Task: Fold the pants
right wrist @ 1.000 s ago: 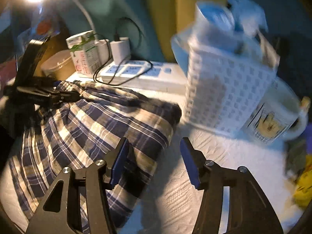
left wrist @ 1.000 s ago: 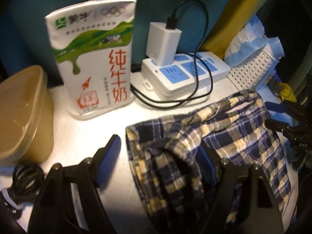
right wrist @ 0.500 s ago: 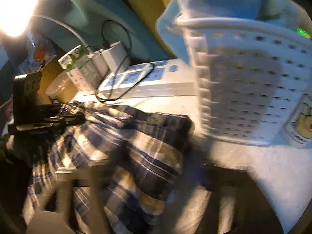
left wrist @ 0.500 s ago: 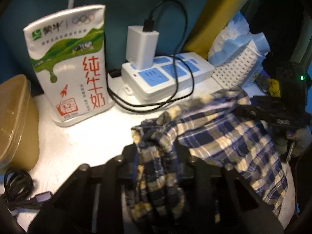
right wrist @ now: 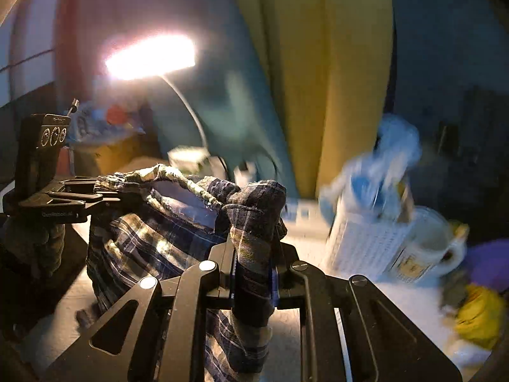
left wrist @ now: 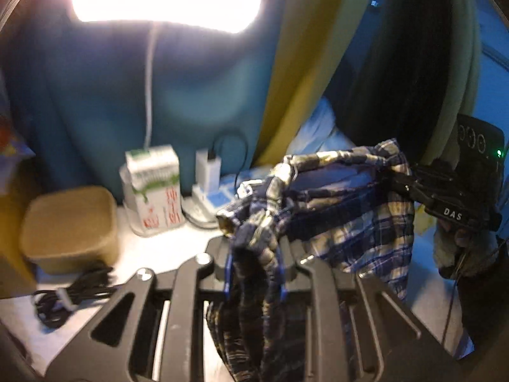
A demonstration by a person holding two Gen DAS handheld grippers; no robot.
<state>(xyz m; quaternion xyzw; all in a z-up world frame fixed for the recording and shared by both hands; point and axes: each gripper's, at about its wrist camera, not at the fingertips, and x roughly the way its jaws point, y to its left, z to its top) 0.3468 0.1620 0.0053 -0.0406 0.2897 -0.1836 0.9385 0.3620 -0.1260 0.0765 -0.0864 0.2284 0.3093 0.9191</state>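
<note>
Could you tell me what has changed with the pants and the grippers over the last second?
Both hand-held grippers have just been closing and now pinch the plaid pants: the left hand-held gripper and the right hand-held gripper each clamp a bunched edge. The pants, flat on the table a second ago, now hang lifted between them. The milk carton, power strip and white basket stayed put.

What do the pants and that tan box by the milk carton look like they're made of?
Pants: thin woven cloth, likely cotton, matte plaid; they bunch and drape from both grippers. Tan box: probably plastic, semi-matte, with rounded moulded corners and a lid; blur leaves it uncertain.
</note>
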